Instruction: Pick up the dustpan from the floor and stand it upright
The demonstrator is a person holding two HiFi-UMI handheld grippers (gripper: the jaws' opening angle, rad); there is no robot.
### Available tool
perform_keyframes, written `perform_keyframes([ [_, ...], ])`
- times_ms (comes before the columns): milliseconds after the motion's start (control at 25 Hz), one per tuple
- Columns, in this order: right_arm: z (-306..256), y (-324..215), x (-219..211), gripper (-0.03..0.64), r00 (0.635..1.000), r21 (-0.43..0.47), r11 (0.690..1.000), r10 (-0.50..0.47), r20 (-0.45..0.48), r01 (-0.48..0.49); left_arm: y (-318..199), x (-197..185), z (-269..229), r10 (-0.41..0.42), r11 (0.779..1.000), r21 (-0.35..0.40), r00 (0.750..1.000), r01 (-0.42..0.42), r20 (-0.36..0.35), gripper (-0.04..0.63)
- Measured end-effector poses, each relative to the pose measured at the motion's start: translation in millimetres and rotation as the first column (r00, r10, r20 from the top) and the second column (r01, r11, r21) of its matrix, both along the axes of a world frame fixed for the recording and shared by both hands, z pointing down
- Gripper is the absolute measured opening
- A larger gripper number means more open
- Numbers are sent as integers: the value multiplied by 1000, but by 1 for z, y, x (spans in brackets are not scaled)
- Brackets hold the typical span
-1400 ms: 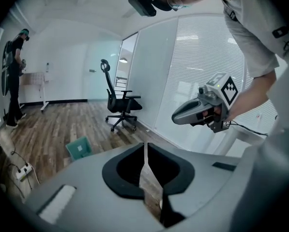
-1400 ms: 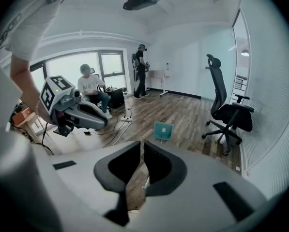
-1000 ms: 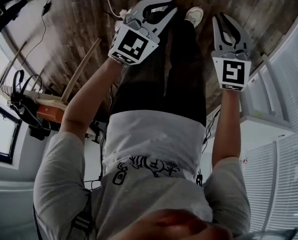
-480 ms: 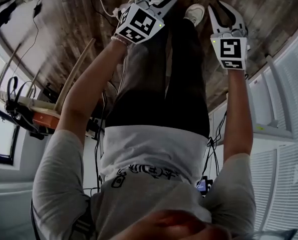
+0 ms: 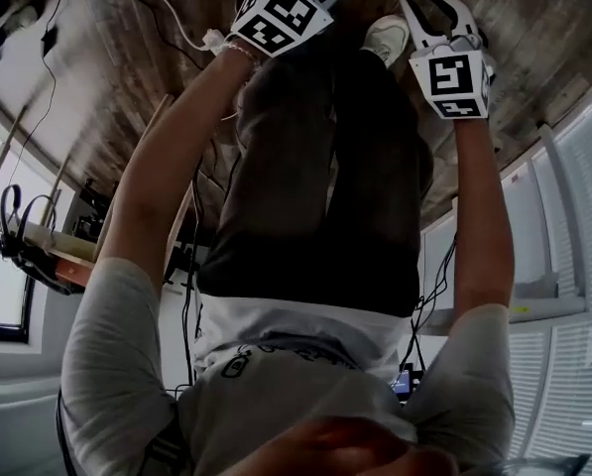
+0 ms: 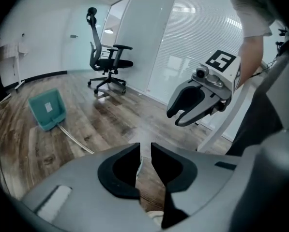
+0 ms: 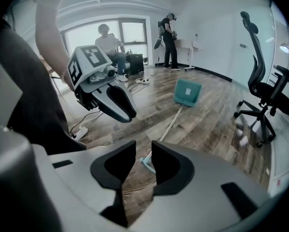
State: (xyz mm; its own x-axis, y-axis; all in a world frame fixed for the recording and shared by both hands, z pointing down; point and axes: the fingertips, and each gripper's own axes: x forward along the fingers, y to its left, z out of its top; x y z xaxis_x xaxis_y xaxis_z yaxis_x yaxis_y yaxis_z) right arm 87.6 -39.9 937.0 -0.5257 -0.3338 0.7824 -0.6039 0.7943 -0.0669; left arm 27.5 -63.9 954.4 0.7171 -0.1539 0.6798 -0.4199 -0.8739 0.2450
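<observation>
The left hand-held gripper [image 6: 144, 149] had just been opening to a narrow gap, nothing between its pads. The dustpan [image 6: 47, 109] lay on the floor [image 6: 110, 124] far to its left, its long handle [image 6: 76, 141] running back toward the person. The right hand-held gripper [image 7: 143, 149], likewise just opening, narrow and empty, looked almost along that handle, so it seemed the better placed.

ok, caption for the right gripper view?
Right gripper, jaws just opening and empty, facing the teal dustpan on the floor.
</observation>
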Motion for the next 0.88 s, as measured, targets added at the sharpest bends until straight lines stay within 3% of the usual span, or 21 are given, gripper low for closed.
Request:
perform_keyframes([
  [480, 156, -20, 21, 89, 995, 11, 998, -58, -81, 59, 5, 12, 161, 115, 993, -8, 991, -115, 67, 84],
  [880, 264, -23, 33, 127, 988, -56, 994, -101, -120, 94, 19, 10, 273, 170, 985, -39, 973, -166, 154, 119],
])
